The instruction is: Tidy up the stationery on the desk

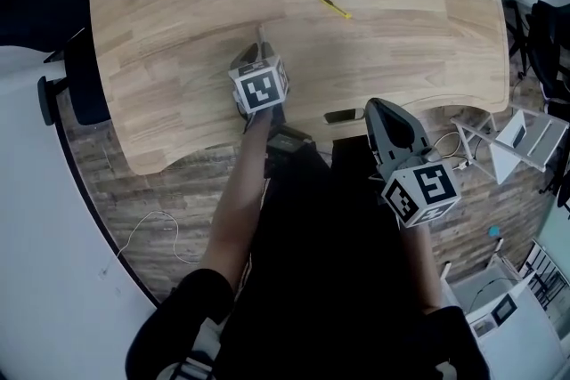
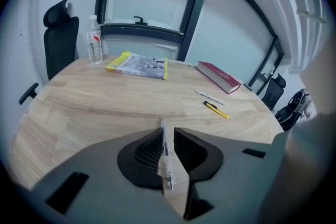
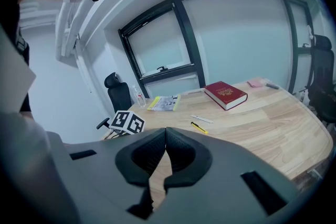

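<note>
Left gripper [image 2: 168,136], lower centre of its view: ribbed black pads pressed onto a slim white pen with dark print [image 2: 166,157], barrel upright between them, tip poking out past the jaw tips, clear of the tabletop. Right gripper [image 3: 165,136]: jaws pressed together, nothing between them; in the head view it sits at lower right, off the near desk edge. Surface is a light wooden desk with jointed planks and rounded corners [image 1: 178,58]. Mid-desk, upper centre of the left gripper view: a second white pen [image 2: 211,97] lying flat, with a thin yellow-and-black utility knife [image 2: 217,110] just beside it, not touching. Further back: a dark red hardcover book [image 2: 219,76] at right, a yellow-edged paper booklet [image 2: 139,65] at centre, and a clear plastic bottle with red label [image 2: 94,46] upright at the upper left. Black high-back office chair [image 2: 59,42] past the left edge. Dark metal window frames [image 2: 194,2] on the far wall; grey wood-plank floor [image 1: 134,200].
</note>
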Tool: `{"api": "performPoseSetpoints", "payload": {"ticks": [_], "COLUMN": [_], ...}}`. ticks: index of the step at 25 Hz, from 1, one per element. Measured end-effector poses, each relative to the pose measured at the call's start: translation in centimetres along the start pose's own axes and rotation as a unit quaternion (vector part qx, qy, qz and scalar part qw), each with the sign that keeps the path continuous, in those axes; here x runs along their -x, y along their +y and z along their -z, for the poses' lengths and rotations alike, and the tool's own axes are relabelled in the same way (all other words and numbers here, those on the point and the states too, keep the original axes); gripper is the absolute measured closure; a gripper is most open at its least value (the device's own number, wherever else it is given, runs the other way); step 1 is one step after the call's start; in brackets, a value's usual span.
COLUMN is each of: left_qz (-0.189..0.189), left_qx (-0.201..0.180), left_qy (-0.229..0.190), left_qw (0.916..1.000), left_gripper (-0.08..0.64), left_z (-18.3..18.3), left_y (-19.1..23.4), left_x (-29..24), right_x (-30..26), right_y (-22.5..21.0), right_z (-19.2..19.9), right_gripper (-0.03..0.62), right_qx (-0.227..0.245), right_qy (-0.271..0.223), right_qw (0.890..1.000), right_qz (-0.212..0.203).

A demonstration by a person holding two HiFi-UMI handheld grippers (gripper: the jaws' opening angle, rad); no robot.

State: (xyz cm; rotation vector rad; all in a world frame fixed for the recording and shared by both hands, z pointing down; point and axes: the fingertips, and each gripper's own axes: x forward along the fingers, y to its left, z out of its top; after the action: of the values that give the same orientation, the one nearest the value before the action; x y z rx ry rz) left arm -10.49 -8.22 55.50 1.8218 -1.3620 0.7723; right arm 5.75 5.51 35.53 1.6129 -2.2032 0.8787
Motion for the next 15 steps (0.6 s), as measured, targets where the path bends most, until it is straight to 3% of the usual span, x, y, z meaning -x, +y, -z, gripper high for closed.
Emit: {"api": "performPoseSetpoints", "payload": {"ticks": [9, 15], "left_qz": [0.037, 0.046], "left_qx": [-0.055, -0.076], "left_qy": [-0.08, -0.105], "left_qw": [0.9946, 0.9905], "left_gripper": [0.498, 0.522], "left_z": [-5.5, -6.9], "left_y": [-1.3, -1.6], "left_x": [6.4, 10.1], "right_x": [-2.0, -5.3], "right_y": [-1.5, -4.2], "right_z": [-2.1, -3.5], "right_gripper": [0.572, 0.572], "right_qx": [0.03, 0.086], "right_qy": [-0.016, -0.003], "right_qw": [0.999, 0.996], "right_qz": [-0.006, -0.01]}}
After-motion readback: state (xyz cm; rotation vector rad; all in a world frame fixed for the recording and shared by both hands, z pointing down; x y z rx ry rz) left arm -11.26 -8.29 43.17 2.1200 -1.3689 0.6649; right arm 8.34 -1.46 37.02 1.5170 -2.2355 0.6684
